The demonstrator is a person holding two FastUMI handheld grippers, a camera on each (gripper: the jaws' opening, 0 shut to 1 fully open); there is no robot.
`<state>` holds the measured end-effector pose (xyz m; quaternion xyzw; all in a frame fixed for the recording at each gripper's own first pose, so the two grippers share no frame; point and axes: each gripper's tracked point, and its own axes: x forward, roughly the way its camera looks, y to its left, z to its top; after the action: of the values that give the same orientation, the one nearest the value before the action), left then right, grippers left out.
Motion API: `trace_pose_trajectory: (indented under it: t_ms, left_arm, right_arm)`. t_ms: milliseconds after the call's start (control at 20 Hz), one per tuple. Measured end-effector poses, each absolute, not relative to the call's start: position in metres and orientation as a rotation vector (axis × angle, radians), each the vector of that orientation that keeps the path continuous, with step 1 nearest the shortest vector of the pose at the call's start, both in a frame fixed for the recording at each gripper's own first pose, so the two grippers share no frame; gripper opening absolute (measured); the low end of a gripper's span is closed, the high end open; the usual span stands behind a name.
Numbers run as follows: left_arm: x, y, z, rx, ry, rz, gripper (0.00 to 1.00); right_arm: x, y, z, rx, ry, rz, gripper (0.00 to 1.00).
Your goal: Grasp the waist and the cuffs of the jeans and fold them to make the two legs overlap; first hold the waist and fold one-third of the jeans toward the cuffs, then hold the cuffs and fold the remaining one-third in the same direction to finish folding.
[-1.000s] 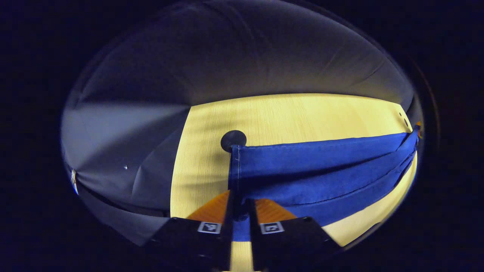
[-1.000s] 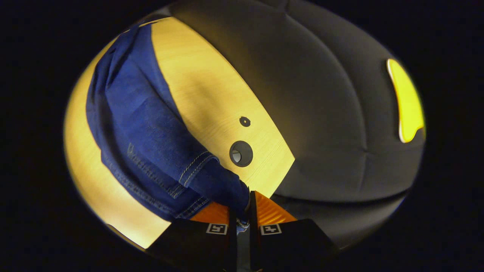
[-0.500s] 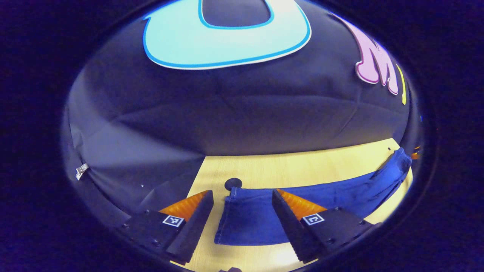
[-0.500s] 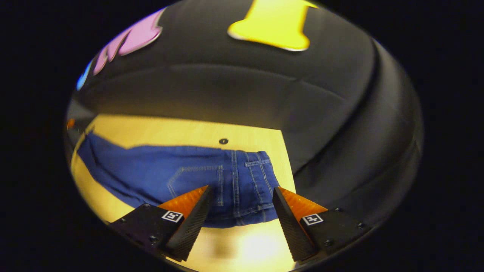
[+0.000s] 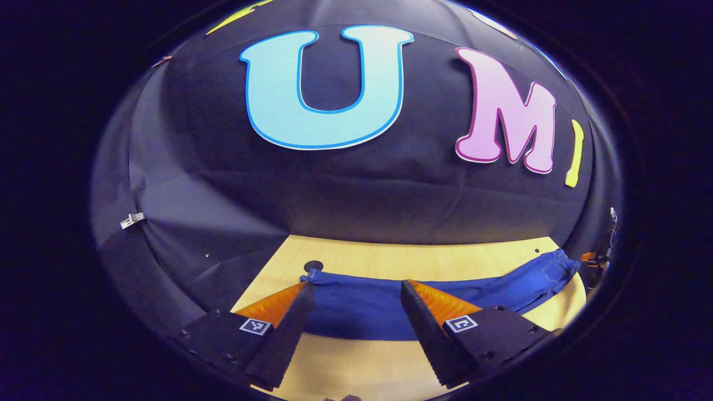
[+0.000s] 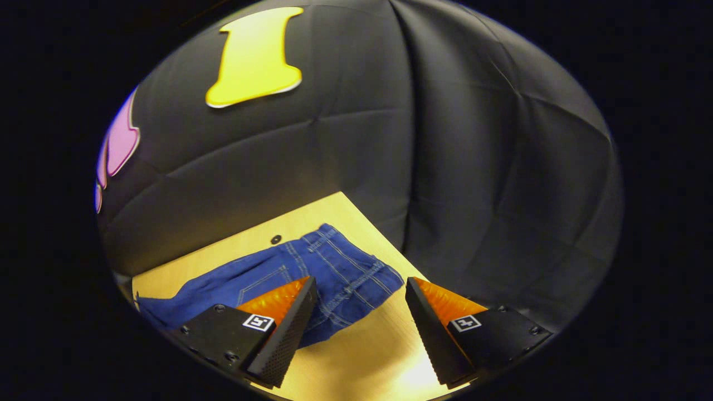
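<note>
Wooden table (image 5: 390,256) under black booth wall. Jeans (image 5: 356,306) flat along table, legs apparently stacked, likely ready for thirds fold. Cuffs (image 5: 315,275) at 6 o'clock in left gripper view, waist (image 6: 356,273) at 6 in right gripper view. Left gripper (image 5: 353,312) spread wide, empty, raised off cuff end, tilted toward wall. Right gripper (image 6: 362,312) wide, empty, above waist, angled down.

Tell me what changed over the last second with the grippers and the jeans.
Both grippers let go: the left gripper was shut on the cuff end and the right gripper on the waist end; now both are open and pulled back. The jeans lie lengthwise on the table, as half a second ago.
</note>
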<state>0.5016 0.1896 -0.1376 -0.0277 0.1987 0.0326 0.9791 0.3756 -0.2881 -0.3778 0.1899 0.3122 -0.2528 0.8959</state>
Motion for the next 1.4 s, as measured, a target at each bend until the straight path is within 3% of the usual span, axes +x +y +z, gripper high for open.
trace_pose_trajectory:
  t_ms: [150, 400, 750, 900, 950, 1000, 1050, 1100, 1150, 1400]
  left_arm:
    - [0.509, 0.188, -0.147, -0.063, 0.46, -0.05, 0.98]
    - [0.519, 0.179, -0.153, -0.018, 0.499, -0.056, 0.98]
    - [0.524, 0.144, -0.153, -0.006, 0.507, -0.098, 0.96]
    - [0.523, 0.131, -0.159, -0.036, 0.515, -0.113, 0.96]
    - [0.523, 0.128, -0.16, -0.044, 0.518, -0.116, 0.96]
    - [0.522, 0.123, -0.162, -0.053, 0.526, -0.121, 0.96]
    - [0.52, 0.121, -0.165, -0.067, 0.53, -0.123, 0.96]
    - [0.518, 0.12, -0.168, -0.081, 0.532, -0.124, 0.96]
    - [0.517, 0.121, -0.171, -0.091, 0.536, -0.12, 0.97]
    - [0.509, 0.127, -0.185, -0.107, 0.551, -0.106, 0.98]
  right_arm:
    - [0.387, -0.303, -0.407, 0.473, 0.635, -0.588, 0.99]
    - [0.395, -0.296, -0.447, 0.519, 0.698, -0.597, 0.98]
    - [0.401, -0.296, -0.441, 0.483, 0.648, -0.591, 0.94]
    - [0.407, -0.296, -0.446, 0.512, 0.62, -0.562, 0.67]
    - [0.405, -0.295, -0.447, 0.525, 0.621, -0.542, 0.51]
    - [0.407, -0.297, -0.443, 0.583, 0.612, -0.52, 0.53]
    - [0.409, -0.296, -0.44, 0.618, 0.603, -0.504, 0.34]
    - [0.412, -0.297, -0.439, 0.619, 0.597, -0.493, 0.23]
    - [0.412, -0.298, -0.439, 0.586, 0.595, -0.481, 0.17]
    - [0.423, -0.278, -0.365, 0.326, 0.445, -0.388, 0.1]
